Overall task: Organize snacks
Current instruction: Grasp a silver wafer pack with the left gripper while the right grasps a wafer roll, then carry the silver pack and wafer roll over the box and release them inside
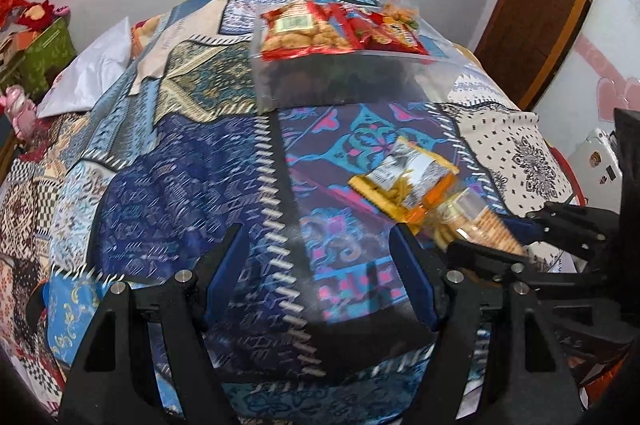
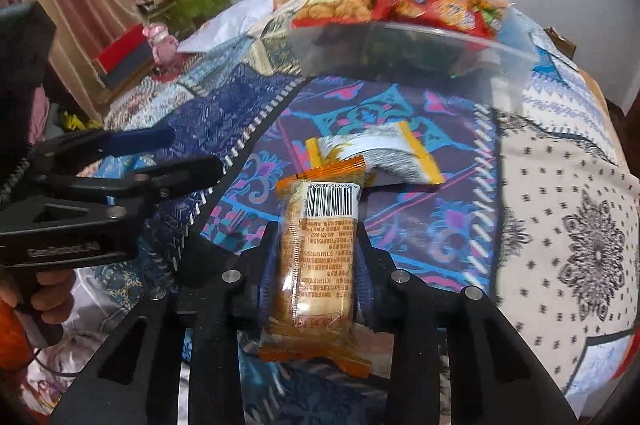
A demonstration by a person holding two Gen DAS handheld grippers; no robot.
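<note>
1. the right gripper [image 2: 316, 245] has its jaws clamped on a cracker packet [image 2: 320, 257], one blue pad against each long side. the packet stands lengthwise between the fingers, its far end with the orange crimped seal sticking out past the fingertips and its near end reaching back toward the camera.
2. the left gripper [image 1: 320, 257] has its jaws standing apart with nothing between them; only the patchwork bedspread [image 1: 168, 185] shows in the gap.
3. in the left wrist view the right gripper comes in from the lower right, and the round crackers of the held packet [image 1: 476, 225] show through the clear wrap just beyond the left gripper's right finger.
4. a second packet [image 2: 384, 153], silver and yellow, lies flat on the bedspread just past the held one; whether the two touch cannot be told.
5. farther back sits a clear plastic box [image 2: 404, 53], piled with red and orange snack bags [image 2: 360, 5] that rise above its rim.
6. writing: the held packet bears a white barcode label with a row of digits too blurred to read surely, and below it lines of small chinese print. a plate on the side of the left gripper carries embossed lettering, not legible.
</note>
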